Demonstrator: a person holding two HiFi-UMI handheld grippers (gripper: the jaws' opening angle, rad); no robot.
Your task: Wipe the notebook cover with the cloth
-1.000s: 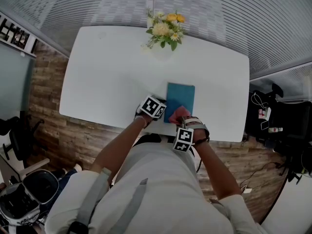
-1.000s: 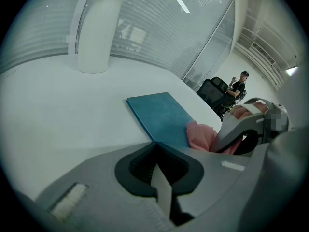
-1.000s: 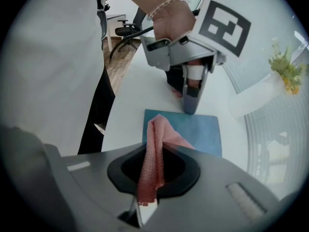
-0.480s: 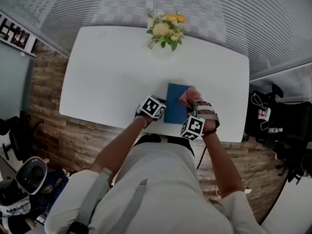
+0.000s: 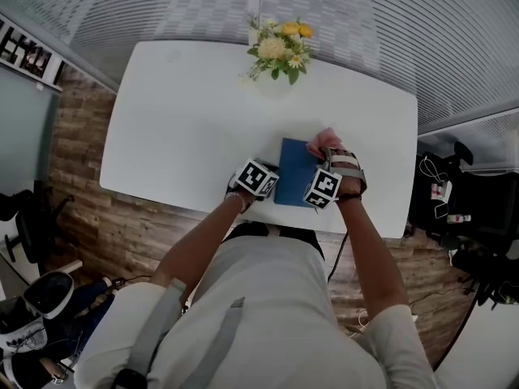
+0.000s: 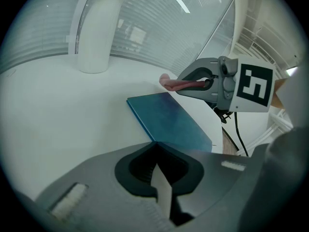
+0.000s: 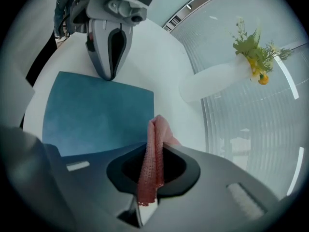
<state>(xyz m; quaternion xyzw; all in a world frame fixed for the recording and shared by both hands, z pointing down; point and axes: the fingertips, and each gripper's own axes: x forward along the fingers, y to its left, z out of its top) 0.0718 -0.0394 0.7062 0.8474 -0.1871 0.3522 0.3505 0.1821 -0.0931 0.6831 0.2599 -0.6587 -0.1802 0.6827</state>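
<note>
Our left tongs [image 7: 108, 69] are pressed together with nothing between them. Their tips sit on the near left corner of the notebook [image 5: 296, 173], pinning it to the counter [image 5: 178, 112]. The notebook lies flat near our edge of the counter, blue cover up, between the two tongs. Our right tongs [image 7: 149, 178] pinch the cloth [image 7: 153, 144], a pink folded strip that sticks out past the tips. The cloth is at the notebook's far right corner and, in the left gripper view, looks lifted just off the cover, though we cannot be sure of contact. We judge the wiping to be under way, with a stroke about to be set down. To do it well, we should lower the cloth until its free fold lies flat on the cover, not just its edge. Then we drag it in straight, overlapping passes from the far edge toward us, lightly enough that the tongs themselves never scrape the cover. The left tips should bear down so the notebook does not skate or turn on the smooth counter. We should wipe right up to those tips without knocking them.
</note>
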